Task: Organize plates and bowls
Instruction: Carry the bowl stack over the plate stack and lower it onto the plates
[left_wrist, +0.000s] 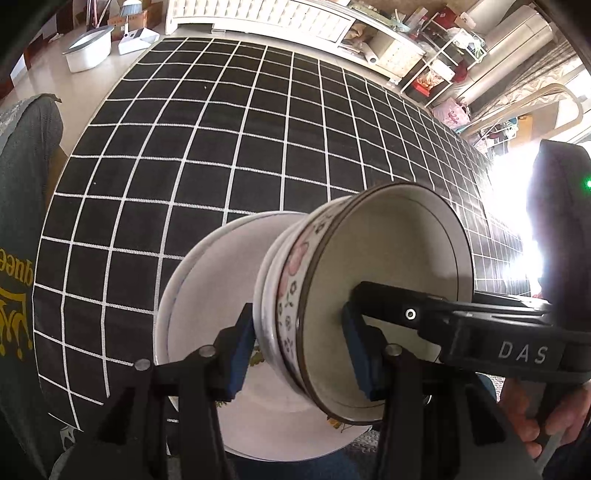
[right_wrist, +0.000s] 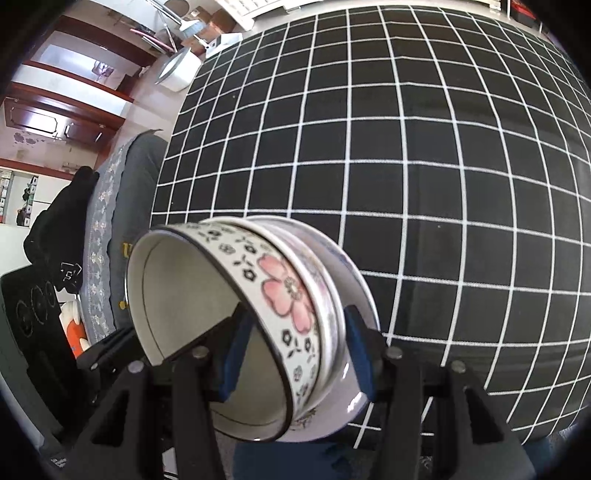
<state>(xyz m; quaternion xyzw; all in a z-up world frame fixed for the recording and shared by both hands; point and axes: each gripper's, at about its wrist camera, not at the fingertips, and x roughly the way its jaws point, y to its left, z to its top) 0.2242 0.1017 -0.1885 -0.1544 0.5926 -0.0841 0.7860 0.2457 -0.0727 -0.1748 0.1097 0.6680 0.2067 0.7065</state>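
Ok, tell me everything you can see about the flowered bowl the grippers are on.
The flowered bowl looks ceramic: white, with a dark rim, a plain cream inside, and pink blossoms and small black flowers around its wall. It is tilted steeply, nested in another bowl over a white plate. The left gripper and right gripper each clamp the stack, one blue pad inside the bowl.
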